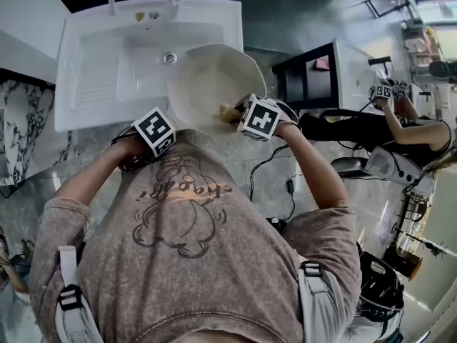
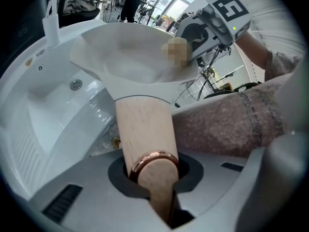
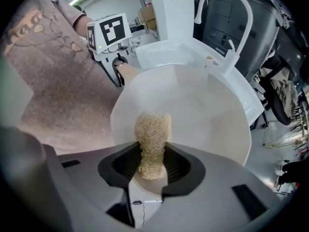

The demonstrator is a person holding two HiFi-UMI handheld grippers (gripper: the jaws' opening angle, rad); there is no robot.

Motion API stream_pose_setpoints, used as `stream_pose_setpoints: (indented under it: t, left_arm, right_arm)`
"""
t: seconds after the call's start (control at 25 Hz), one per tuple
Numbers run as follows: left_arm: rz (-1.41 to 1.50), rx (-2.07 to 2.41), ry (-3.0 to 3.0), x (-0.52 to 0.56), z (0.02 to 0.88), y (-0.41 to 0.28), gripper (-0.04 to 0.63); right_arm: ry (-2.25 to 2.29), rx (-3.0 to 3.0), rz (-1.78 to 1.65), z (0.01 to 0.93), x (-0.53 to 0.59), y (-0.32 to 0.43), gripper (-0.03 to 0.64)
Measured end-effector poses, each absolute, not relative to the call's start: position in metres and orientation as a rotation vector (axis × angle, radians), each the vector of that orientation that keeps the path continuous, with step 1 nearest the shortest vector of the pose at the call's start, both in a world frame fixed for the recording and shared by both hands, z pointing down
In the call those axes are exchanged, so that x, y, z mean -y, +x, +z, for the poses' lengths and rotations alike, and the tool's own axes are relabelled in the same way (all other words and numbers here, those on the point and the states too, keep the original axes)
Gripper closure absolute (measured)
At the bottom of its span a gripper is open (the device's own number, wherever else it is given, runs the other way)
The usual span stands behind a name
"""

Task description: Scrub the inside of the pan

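A cream pan (image 1: 214,83) hangs tilted over the right edge of the white sink (image 1: 107,63). My left gripper (image 1: 155,131) is shut on the pan's wooden handle (image 2: 145,134), just behind its copper ring. The bowl of the pan (image 2: 130,57) opens ahead of it. My right gripper (image 1: 258,116) is at the pan's near rim, shut on a tan scrub sponge (image 3: 152,139). The sponge (image 1: 228,111) sticks up from the jaws against the pan's inner wall (image 3: 203,110). In the left gripper view the right gripper (image 2: 212,23) reaches in over the rim.
A white faucet (image 3: 227,4) rises behind the sink. A black open-sided cabinet (image 1: 314,77) stands right of the pan. Cables (image 1: 289,188) lie on the floor. Another person (image 1: 407,120) with grippers is at the far right.
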State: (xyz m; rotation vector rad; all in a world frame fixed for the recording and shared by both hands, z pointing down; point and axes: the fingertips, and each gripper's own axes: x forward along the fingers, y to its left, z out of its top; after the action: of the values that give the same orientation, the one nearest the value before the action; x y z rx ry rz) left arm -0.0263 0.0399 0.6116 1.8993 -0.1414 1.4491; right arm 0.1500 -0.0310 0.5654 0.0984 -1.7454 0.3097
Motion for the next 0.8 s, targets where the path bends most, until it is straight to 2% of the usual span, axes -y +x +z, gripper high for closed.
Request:
stream_pose_setpoints:
  t: [0.8]
  left_arm:
    - [1.450,0.132,1.870,-0.049,0.610,-0.024,0.535]
  right_arm:
    - [-0.033,1.950,0.457,0.571,0.012,0.055,0.468]
